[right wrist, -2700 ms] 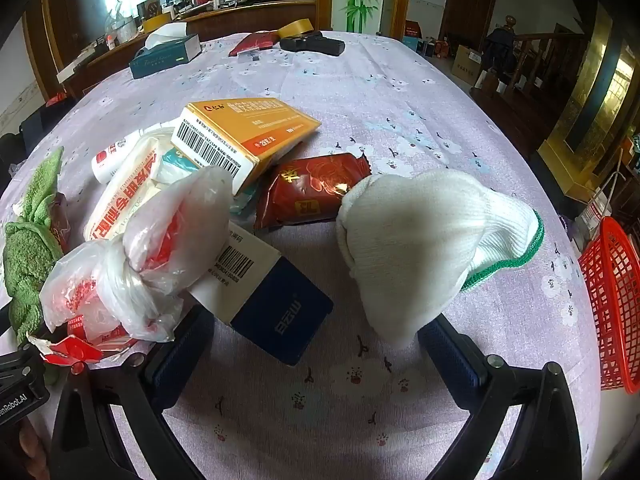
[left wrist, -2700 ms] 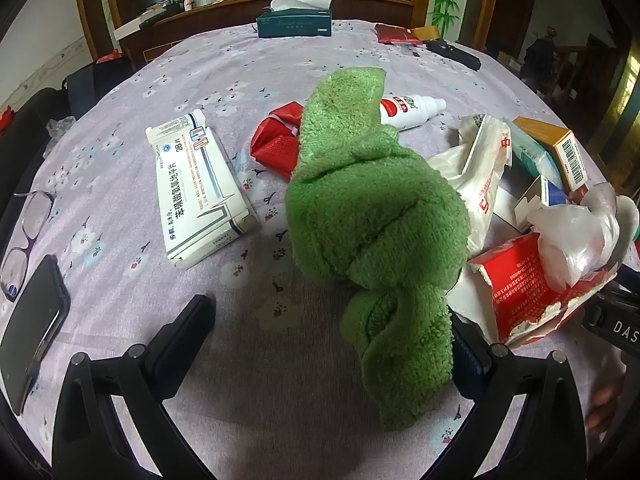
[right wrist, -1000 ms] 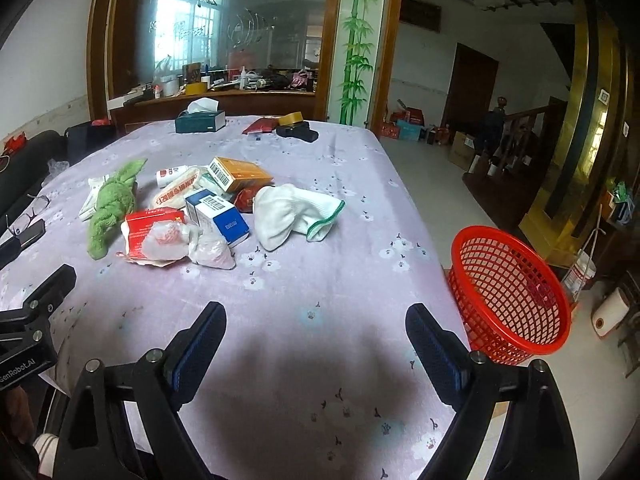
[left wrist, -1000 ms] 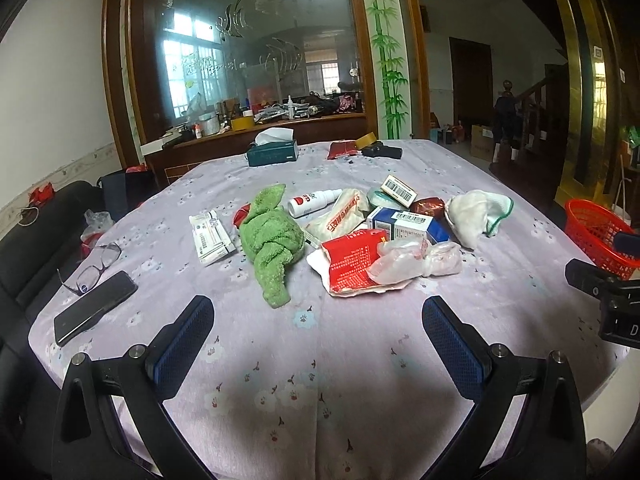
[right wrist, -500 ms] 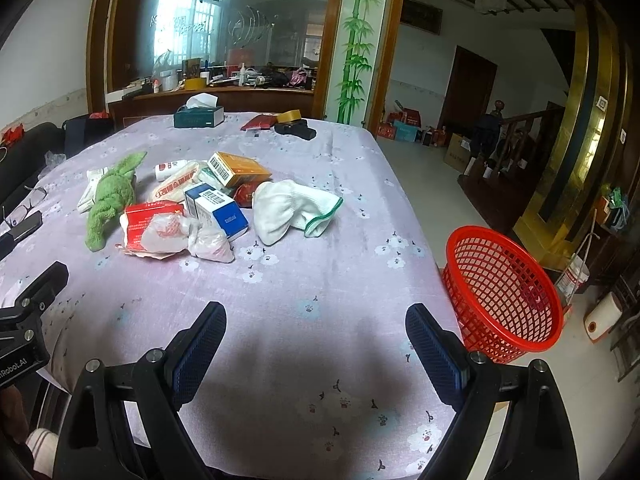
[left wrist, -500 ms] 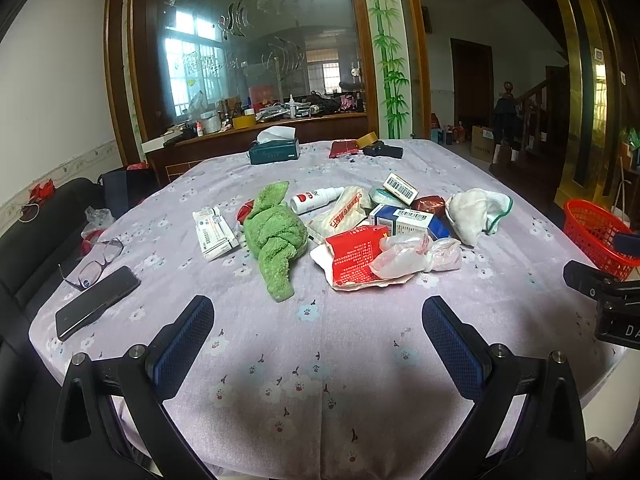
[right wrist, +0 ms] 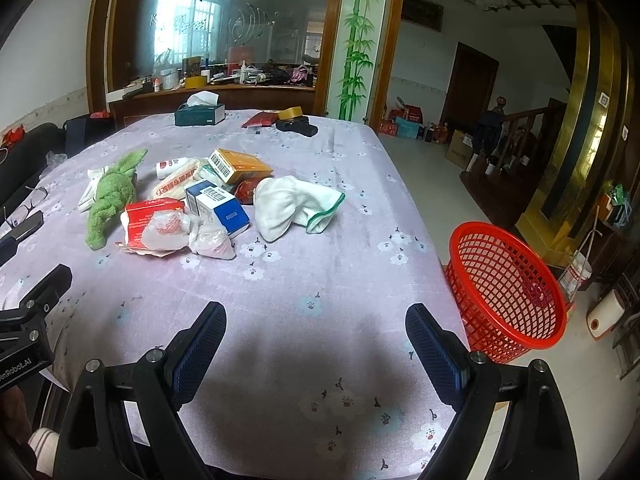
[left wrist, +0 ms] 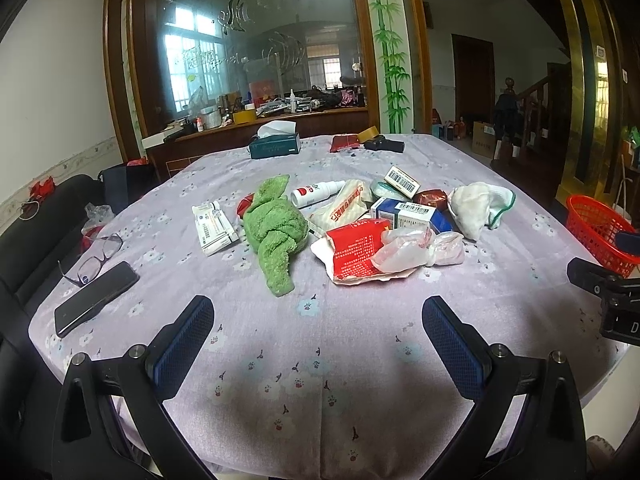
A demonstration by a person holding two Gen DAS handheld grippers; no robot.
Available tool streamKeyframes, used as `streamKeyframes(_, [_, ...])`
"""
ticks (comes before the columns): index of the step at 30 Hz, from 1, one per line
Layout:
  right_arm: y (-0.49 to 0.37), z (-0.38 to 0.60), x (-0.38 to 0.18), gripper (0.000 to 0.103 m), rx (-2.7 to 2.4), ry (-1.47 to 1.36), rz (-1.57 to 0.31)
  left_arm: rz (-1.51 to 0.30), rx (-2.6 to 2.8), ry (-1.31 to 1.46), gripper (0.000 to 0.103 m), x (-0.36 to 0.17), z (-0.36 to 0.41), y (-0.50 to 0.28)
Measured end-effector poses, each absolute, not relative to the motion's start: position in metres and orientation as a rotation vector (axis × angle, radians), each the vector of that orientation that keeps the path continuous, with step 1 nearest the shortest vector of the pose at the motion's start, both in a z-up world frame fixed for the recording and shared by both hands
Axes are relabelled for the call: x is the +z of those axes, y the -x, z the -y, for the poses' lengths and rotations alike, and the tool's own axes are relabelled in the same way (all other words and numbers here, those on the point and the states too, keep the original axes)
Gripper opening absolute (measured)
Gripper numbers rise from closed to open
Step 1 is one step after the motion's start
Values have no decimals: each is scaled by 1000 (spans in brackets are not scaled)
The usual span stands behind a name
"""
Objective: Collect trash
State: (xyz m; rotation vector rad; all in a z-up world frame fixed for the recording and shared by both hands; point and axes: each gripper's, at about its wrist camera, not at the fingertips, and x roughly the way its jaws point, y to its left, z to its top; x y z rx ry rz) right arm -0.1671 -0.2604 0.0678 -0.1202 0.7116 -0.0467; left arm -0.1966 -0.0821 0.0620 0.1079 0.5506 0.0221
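Red plastic mesh is your target: the red basket [right wrist: 506, 286] stands on the floor just off the table's right edge, open mouth up, so anything carried over that edge can drop straight in. Nothing shows inside it that I can make out.

The trash sits bunched mid-table on the lilac tablecloth [left wrist: 320, 360]: a torn red packet [left wrist: 354, 254] with a knotted clear plastic bag [left wrist: 416, 250] lying on it, a blue-and-white box [left wrist: 408, 214] behind, an orange box [right wrist: 238, 165], a white spray bottle [left wrist: 316, 192] and a flat white medicine box [left wrist: 212, 228]. A green towel [left wrist: 276, 228] and a white glove [right wrist: 296, 206] flank the heap; they look more like belongings than rubbish, as do the glasses [left wrist: 94, 258] and phone [left wrist: 94, 298] at the left edge.

Your left gripper [left wrist: 318, 326] and right gripper [right wrist: 316, 334] both hover near the table's front edge, jaws spread wide and holding nothing. Being well apart from the pile gives you the whole layout; the packet and bag lie nearest, a sensible first pick for the right side, closest to the basket.
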Motion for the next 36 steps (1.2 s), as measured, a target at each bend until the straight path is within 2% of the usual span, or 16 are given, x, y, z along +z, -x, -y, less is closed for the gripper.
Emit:
streamKeyframes(21, [143,274,65,94,92,12,-778,-657,-28,-126,103,52,80,167])
streamKeyframes(26, [122,281,67,83,177,-64,-833,-658,-84,-138,103,64,75,150])
streamKeyframes(28, [114,284,67,79,191,-96,-852,-666,-145,-136,100,69,78,139])
streamKeyframes(35, [102,297,78,79,170,-170,-826,-745,-342,-220,98,57,113,91])
streamKeyframes(36, [101,299,80,79,167,-173,-825,-756,-360,-234,94,54,118,85])
